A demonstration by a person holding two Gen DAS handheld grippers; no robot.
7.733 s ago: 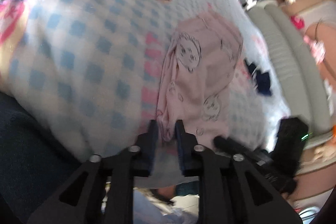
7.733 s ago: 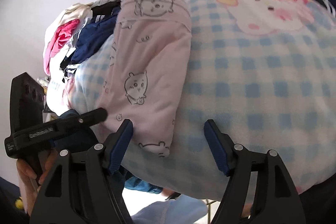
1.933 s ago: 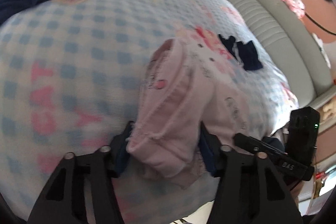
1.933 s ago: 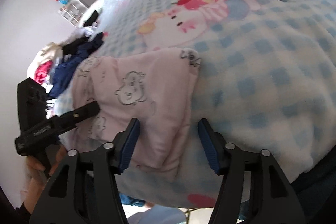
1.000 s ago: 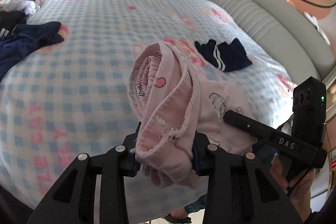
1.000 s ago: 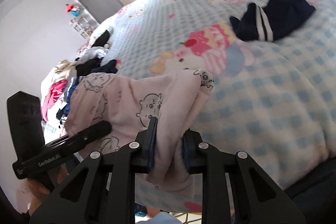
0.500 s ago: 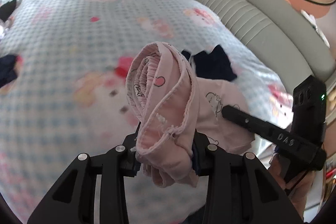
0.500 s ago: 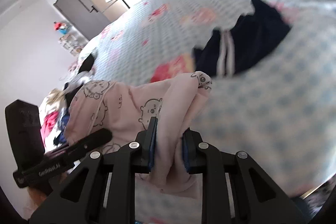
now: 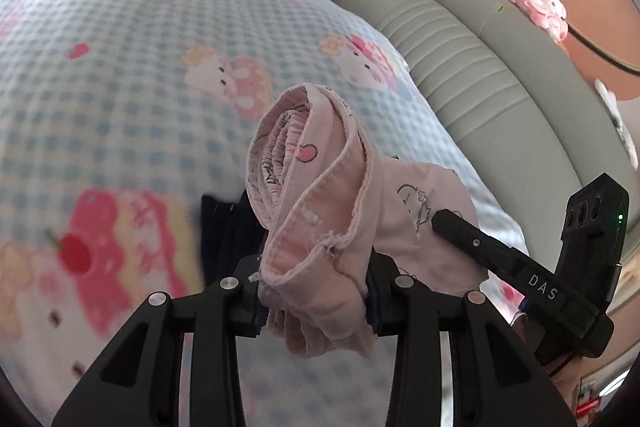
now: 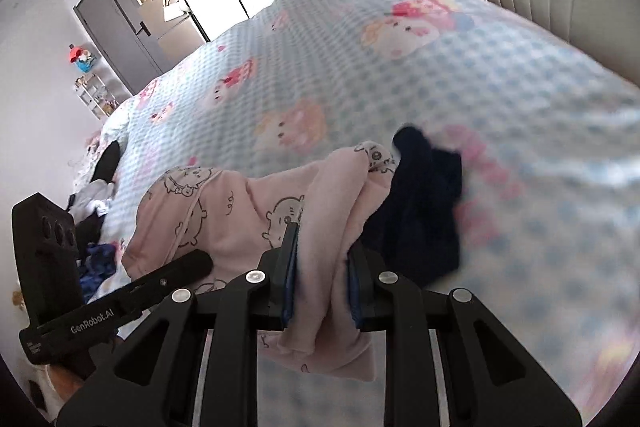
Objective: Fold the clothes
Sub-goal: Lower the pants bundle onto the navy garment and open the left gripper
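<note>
Hanging between the left gripper and right gripper, both clamped on it, the folded pink garment spans sideways above the checked blanket; the folded navy garment lies just beyond, nearer the right gripper.

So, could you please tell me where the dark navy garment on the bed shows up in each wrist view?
Left wrist view: the navy garment is low and left of centre, mostly hidden behind the pink garment.
Right wrist view: it lies right of centre, just past the same pink garment.
Shared landmark: the blue checked blanket.
</note>
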